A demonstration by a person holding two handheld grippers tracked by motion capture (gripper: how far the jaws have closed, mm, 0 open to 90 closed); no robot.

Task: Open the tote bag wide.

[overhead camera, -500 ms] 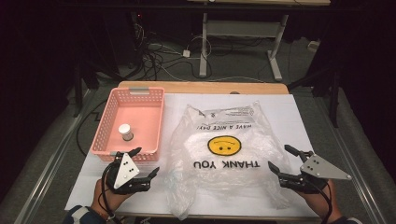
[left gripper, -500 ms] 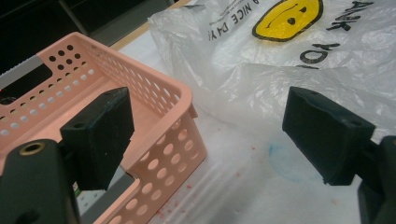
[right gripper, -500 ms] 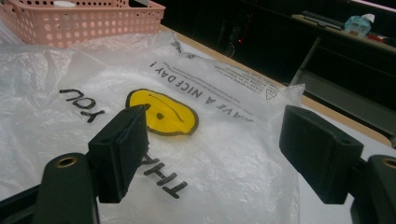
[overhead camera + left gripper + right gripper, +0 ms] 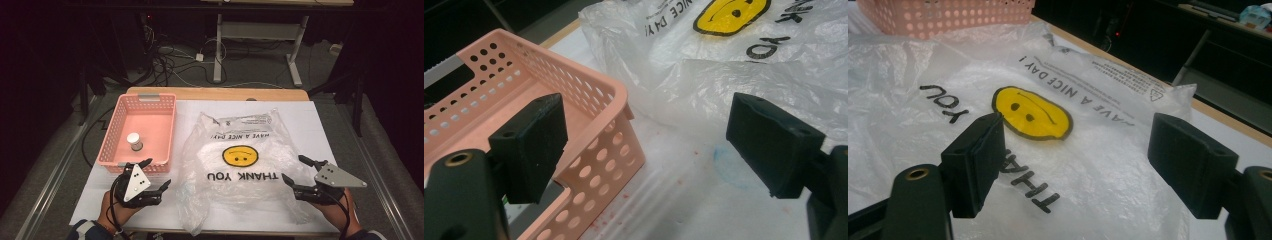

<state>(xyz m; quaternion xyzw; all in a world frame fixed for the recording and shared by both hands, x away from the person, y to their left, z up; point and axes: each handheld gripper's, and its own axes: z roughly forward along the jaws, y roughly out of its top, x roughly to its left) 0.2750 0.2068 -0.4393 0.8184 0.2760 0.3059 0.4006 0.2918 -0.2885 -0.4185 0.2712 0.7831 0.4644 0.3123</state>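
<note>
— What's nearest the person's edge of the surface point(image 4: 320, 112)?

— The two hands. The left gripper point(image 4: 156, 175) sits low at the near corner of the pink basket point(image 4: 165, 131), its jaws spread wide with nothing between them. In the left gripper view point(image 4: 646, 145) one jaw stands over the basket's perforated corner wall point(image 4: 611, 150), the other over the white covering beside the bag's edge.

— And the other hand?

— The right gripper point(image 4: 294, 170) is at the near right edge of the clear plastic bag point(image 4: 240, 165), jaws also spread apart, gripping nothing. In its own view point(image 4: 1075, 160) the jaws frame the bag point(image 4: 1088, 165), with the yellow smiley face point(image 4: 1032, 113) and the "THANK YOU" lettering just beyond them.

— Where does the bag lie?

— Flat and crumpled across the middle of the surface, just right of the basket, print upside down from the person's side.

— Anything farther out?

— Inside the basket stands a small white-capped container point(image 4: 134, 141). Beyond the surface are cables on the floor point(image 4: 180, 62) and a desk frame point(image 4: 255, 35).
</note>
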